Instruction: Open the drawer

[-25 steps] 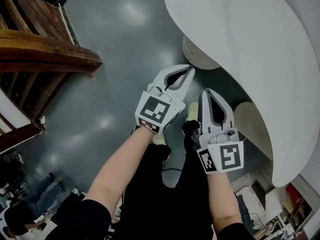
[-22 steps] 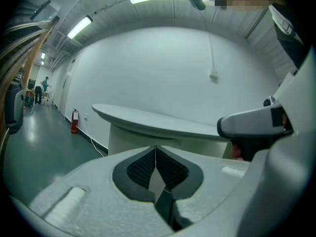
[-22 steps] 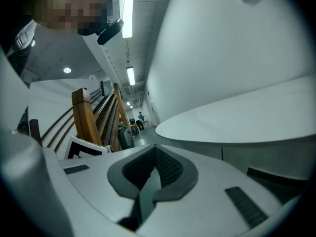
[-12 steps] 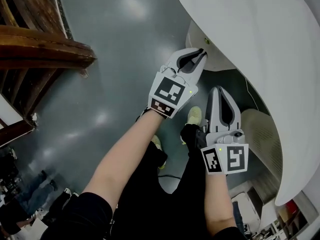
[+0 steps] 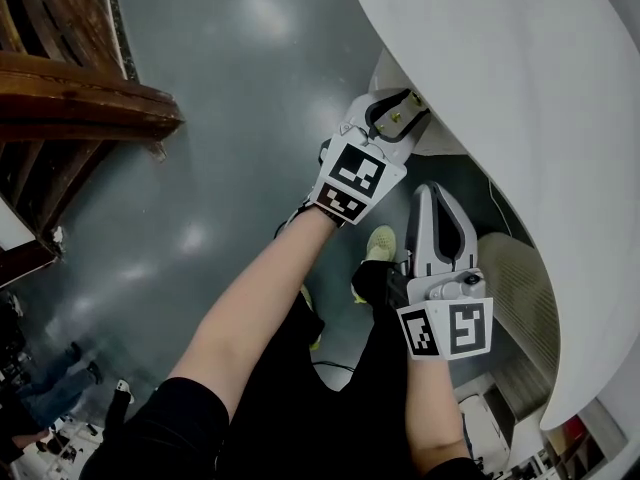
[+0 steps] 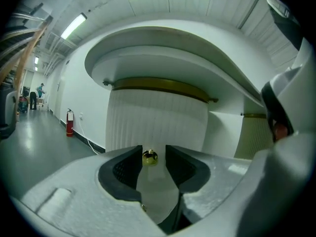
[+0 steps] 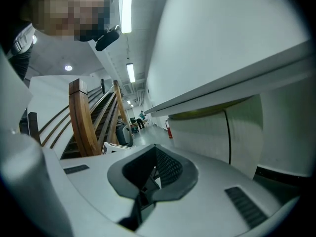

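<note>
A white curved counter (image 5: 520, 88) has a ribbed white drawer front (image 6: 158, 117) under it, with a small brass knob (image 6: 150, 156). In the head view my left gripper (image 5: 397, 108) reaches up to that knob (image 5: 397, 117). Seen from the left gripper view, the left gripper (image 6: 152, 151) has its jaws opening, and the knob sits between the dark pads (image 6: 126, 168) without being pressed. My right gripper (image 5: 437, 192) hangs lower and nearer, jaws shut and empty, beside a second ribbed front (image 5: 515, 278). In its own view the right gripper (image 7: 157, 151) points along the counter's side.
A wooden staircase (image 5: 80, 88) rises at the left across the grey floor (image 5: 230, 88). A red fire extinguisher (image 6: 69, 122) stands by the wall, and people (image 6: 32, 97) stand far down the hallway. The person's shoe (image 5: 378, 243) is below the grippers.
Both grippers have sunk and moved in toward the counter. The left gripper's jaws, shut before, now stand apart around the brass knob.
</note>
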A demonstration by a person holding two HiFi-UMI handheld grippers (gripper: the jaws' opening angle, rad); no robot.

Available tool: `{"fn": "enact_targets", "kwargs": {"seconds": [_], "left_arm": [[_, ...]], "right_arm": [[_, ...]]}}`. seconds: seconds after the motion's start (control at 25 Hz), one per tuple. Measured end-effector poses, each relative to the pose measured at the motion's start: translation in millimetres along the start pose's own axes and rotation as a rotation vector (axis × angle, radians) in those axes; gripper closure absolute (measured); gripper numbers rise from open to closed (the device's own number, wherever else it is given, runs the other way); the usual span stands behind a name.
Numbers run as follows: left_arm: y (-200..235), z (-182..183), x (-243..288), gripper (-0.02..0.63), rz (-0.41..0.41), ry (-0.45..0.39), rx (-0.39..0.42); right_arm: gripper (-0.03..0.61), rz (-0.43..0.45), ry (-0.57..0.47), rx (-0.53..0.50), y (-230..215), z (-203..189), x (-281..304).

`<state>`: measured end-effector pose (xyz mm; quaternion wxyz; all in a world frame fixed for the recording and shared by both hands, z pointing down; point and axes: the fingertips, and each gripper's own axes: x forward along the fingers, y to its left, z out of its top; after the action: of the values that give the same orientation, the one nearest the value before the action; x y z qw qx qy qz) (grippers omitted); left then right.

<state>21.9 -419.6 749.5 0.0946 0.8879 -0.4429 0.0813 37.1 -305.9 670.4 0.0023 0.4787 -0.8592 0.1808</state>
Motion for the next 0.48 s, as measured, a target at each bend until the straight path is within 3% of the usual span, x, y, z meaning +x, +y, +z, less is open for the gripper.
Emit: {"fn": "enact_targets", "kwargs": {"seconds": [0.48], "left_arm": [[6.4, -12.9, 16.1, 0.503, -0.011, 0.013, 0.012]], "right_arm": [[0.565, -0.027, 0.005, -0.017, -12.5, -6.0, -7.4]]}}
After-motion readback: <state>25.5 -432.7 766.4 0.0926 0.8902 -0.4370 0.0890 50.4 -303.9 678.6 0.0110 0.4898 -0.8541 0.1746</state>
